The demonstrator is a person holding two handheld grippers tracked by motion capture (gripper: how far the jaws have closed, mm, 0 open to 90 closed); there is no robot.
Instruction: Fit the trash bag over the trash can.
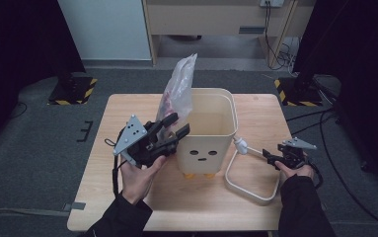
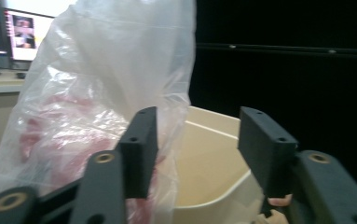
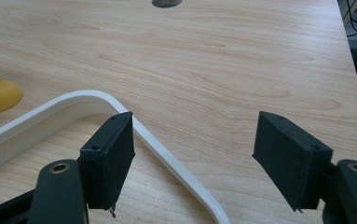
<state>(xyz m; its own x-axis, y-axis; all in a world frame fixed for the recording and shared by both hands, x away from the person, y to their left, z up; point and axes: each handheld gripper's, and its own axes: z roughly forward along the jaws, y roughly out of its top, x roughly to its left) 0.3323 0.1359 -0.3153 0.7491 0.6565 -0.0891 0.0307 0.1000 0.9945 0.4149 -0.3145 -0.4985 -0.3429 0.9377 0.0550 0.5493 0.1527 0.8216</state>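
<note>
Plastic bag point(image 1: 179, 89) sits on the bin point(image 1: 211, 131) rim, both grippers' jaws apart, empty; we'd nudge it inside gently.

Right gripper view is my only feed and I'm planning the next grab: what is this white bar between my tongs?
Observer: The handle of a cream bin, attached at its right side and lying on the table.
Operator: Where are the left tongs?
Observer: The left tongs are at the bin's left rim, open.
Operator: Holding anything?
Observer: No; a clear bag with red contents stands just beyond them, unpinched.
</note>
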